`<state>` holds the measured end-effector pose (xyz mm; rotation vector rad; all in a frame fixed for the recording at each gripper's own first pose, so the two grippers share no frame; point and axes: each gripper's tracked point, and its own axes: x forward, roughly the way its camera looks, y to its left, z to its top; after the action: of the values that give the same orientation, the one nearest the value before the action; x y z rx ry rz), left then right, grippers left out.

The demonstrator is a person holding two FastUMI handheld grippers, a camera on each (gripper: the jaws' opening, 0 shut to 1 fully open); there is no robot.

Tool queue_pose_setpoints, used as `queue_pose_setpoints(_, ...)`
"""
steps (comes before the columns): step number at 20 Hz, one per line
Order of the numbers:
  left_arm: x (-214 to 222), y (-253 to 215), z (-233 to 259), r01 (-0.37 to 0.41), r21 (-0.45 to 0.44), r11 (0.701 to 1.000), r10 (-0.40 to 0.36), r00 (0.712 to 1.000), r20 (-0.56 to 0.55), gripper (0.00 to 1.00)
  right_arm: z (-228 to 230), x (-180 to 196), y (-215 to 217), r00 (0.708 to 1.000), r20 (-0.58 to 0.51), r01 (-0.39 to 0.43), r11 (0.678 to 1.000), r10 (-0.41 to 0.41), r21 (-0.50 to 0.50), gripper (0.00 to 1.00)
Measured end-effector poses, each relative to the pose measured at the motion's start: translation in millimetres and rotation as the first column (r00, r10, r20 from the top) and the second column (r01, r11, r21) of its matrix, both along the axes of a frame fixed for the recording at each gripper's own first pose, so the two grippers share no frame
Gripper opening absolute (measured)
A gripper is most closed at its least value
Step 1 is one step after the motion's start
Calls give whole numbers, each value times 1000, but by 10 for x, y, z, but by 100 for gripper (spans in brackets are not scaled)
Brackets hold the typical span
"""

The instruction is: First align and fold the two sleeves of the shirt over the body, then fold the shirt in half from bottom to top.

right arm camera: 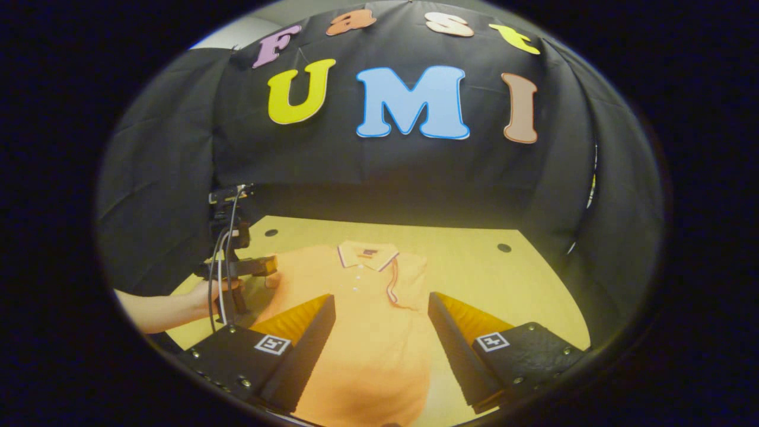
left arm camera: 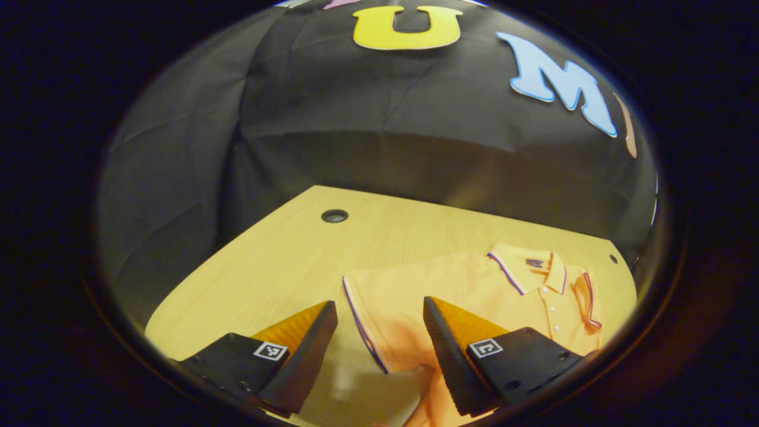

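Left claw (left arm camera: 379, 350): released, fingers spread wide w/ nothing between them; we see it low over the near-left part of the shirt, a purple-piped edge of fabric running up between its fingers. In the right gripper view we also see it farther off, held by a hand (right arm camera: 204, 296) beside the shirt's left shoulder. We judge it's set there to work the left side, w/o having gripped yet.

Shirt: orange short-sleeved polo shirt w/ purple-and-white piping (left arm camera: 474, 284), lying flat on the worktop, collar (right arm camera: 367, 255) toward the booth wall, button placket up, hem toward us.

Sleeves: one piped cuff lies over the chest just beside the placket (right arm camera: 392, 290), so we judge that sleeve is folded in already. Left sleeve: can't tell for sure, but its piped edge looks laid along the body.

Worktop: pale wood-grain worktop w/ round cable holes (left arm camera: 284, 261), carries the shirt; bare wood to the left.

Right claw (right arm camera: 379, 350): released too, fingers apart, nothing pinched; it hangs above the lower body of the shirt, centred on the placket line. We read this as a lining-up pose for the hem.

Step, our guess: sleeves about done; bottom-to-top fold not begun.
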<state>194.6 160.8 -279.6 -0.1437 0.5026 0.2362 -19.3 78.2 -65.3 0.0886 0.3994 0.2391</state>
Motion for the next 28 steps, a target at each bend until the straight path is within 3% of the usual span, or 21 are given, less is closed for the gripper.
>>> queue_pose_setpoints(5,213,131,-275,1,16,1000,0,997,-77,94,-24,-134,-19,999,-28,43,999,-42,19,98)
queue_pose_setpoints(12,337,59,-400,47,69,996,-39,992,-119,95,3,-247,103,998,-47,44,998,-42,48,98)
queue_pose_setpoints(14,326,18,-389,51,66,997,-43,992,-123,91,-11,-259,109,998,-52,49,997,-46,61,98)
queue_pose_setpoints(16,316,-9,-380,62,67,996,-53,990,-132,80,-43,-277,127,997,-64,49,996,-44,74,98)
queue_pose_setpoints(19,368,-148,-427,94,73,993,-84,987,-137,55,-61,-292,132,997,-70,48,996,-43,75,98)
queue_pose_setpoints(21,400,-160,-419,106,101,989,-90,985,-146,20,-81,-312,96,996,-73,52,996,-47,66,98)
queue_pose_setpoints(22,401,-173,-408,110,116,987,-92,984,-153,10,-82,-325,74,996,-75,56,996,-51,66,98)
queue_pose_setpoints(28,446,-282,-178,129,161,979,-110,987,-119,8,-195,-333,-59,992,-96,84,993,-77,77,98)
